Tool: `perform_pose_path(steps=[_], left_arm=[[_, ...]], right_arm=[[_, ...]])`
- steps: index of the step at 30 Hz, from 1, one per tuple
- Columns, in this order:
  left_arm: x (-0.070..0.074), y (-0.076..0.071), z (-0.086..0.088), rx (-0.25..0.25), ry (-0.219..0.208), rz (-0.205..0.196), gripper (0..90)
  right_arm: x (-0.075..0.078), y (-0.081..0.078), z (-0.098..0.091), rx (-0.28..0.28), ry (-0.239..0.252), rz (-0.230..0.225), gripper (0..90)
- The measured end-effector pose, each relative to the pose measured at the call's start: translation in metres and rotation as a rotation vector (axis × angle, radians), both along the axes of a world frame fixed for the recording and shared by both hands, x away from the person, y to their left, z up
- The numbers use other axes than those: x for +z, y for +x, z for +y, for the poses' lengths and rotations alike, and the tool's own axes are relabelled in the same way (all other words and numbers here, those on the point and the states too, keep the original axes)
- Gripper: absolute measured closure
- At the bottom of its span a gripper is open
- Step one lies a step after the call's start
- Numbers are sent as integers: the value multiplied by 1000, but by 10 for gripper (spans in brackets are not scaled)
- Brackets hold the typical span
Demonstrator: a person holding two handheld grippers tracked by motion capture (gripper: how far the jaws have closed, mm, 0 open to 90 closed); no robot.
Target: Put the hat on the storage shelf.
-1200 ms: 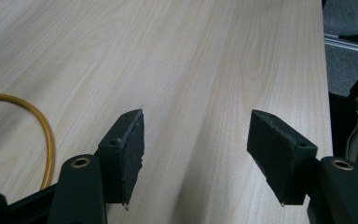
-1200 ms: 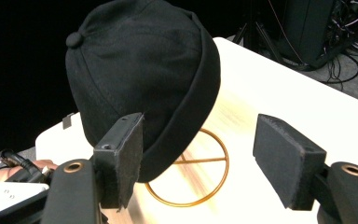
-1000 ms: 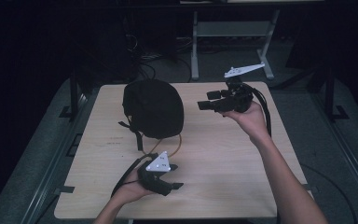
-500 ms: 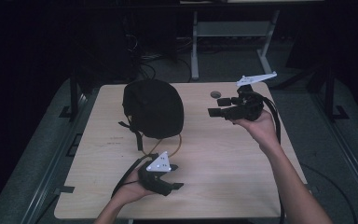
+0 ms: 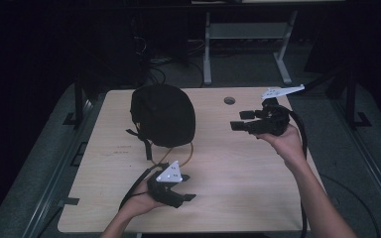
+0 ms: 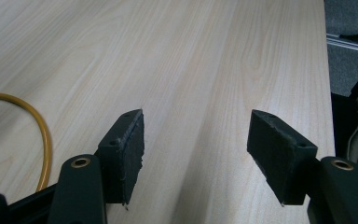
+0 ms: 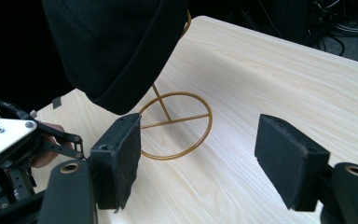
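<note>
Your right gripper [image 5: 238, 120], jaws spread and empty, faces the black helmet [image 5: 163, 114] on its gold wire stand [image 7: 175, 125]; your left gripper [image 5: 182, 187], also released, rests nearer it on the bench [image 5: 238, 168].

Light wood table [image 5: 258, 193]. Gold wire stand [image 7: 177, 125] sits on it between both tongs, black hat [image 5: 164, 114] on top.
</note>
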State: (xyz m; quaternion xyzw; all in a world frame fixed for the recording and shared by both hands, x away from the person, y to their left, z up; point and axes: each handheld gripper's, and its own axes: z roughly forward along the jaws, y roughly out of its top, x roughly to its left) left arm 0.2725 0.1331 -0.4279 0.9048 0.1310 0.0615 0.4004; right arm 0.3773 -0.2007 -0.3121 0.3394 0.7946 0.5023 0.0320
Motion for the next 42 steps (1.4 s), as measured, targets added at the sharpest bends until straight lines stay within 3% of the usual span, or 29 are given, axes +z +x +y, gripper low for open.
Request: perform_pose_path(steps=[23,39,42], left_arm=[[1,1,1,13,-13,-1,364],[0,0,0,9,-7,-3,364],[-1,0,0,8,-7,1,361]], right_arm=[[-22,-18,-26,-25,-19,26,283],[-43,-39,-56,-98,-4,54,227],[-49,-44,-60,-110,-14,65,180]])
